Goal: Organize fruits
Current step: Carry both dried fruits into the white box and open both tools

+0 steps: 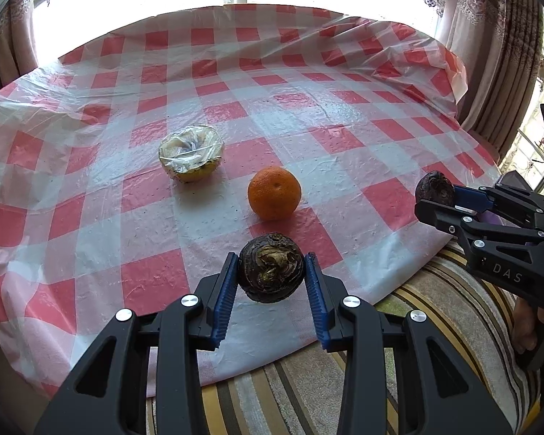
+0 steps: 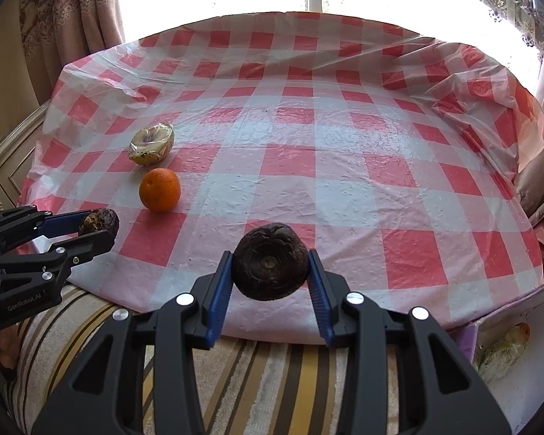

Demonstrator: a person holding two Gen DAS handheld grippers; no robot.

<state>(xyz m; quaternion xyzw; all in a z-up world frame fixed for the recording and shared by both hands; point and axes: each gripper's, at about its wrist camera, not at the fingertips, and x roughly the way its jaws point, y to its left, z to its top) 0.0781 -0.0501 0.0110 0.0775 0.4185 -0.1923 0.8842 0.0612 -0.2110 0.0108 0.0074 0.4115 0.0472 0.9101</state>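
Looking along the left gripper (image 1: 271,272), its blue pads clamp a dark, wrinkled fruit (image 1: 271,267) by its sides, held clear of the checked cloth (image 1: 90,239) near the front edge. It looks light and firm, with a rough skin that should not slip; a squeeze across the widest part suits it. Beyond sit an orange (image 1: 274,193), smooth and apt to roll, and a wrapped half fruit (image 1: 191,157), whose film looks slick and soft. The far cloth lies bare, with room to set things down.

From the right gripper (image 2: 271,268), a second dark fruit (image 2: 270,261) is pinched likewise above the front edge. The cloth's right half is open; a box (image 2: 518,380) sits low right beside the table.
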